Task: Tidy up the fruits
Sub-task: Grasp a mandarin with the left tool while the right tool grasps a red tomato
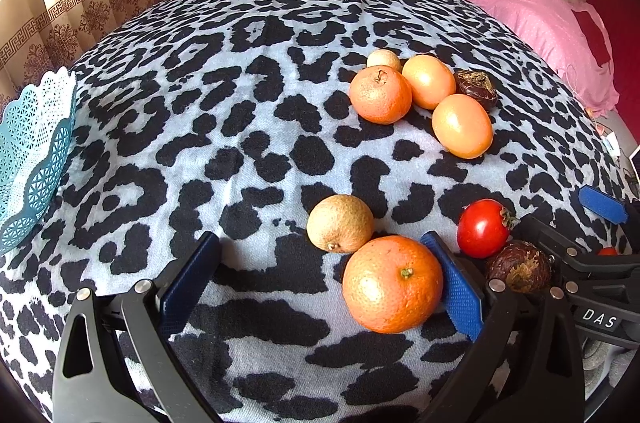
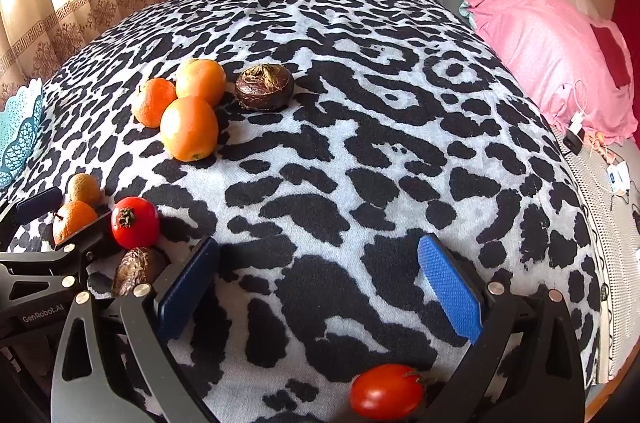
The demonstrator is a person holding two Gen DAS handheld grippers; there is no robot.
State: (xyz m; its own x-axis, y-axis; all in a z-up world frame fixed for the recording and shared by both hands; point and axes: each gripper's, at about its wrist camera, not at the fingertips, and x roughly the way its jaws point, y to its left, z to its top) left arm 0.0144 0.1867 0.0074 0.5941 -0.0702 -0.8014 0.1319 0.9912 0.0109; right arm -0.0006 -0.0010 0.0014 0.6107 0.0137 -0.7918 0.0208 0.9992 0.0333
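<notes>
My left gripper (image 1: 324,283) is open over the spotted cloth. A big mandarin (image 1: 392,283) lies between its fingers, close against the right pad (image 1: 460,291). A tan round fruit (image 1: 340,223) touches the mandarin's far side. A red tomato (image 1: 482,227) and a brown water chestnut (image 1: 518,265) lie just right of it. My right gripper (image 2: 320,287) is open over bare cloth, with a second tomato (image 2: 386,391) low between its arms. A cluster of several orange fruits (image 1: 428,81) and another chestnut (image 2: 264,87) sits further back.
A teal lace-pattern basket (image 1: 32,151) stands at the left edge of the black-and-white spotted cloth (image 2: 340,143). A pink pillow (image 2: 552,51) and cables lie to the right. A curtain and wall are behind.
</notes>
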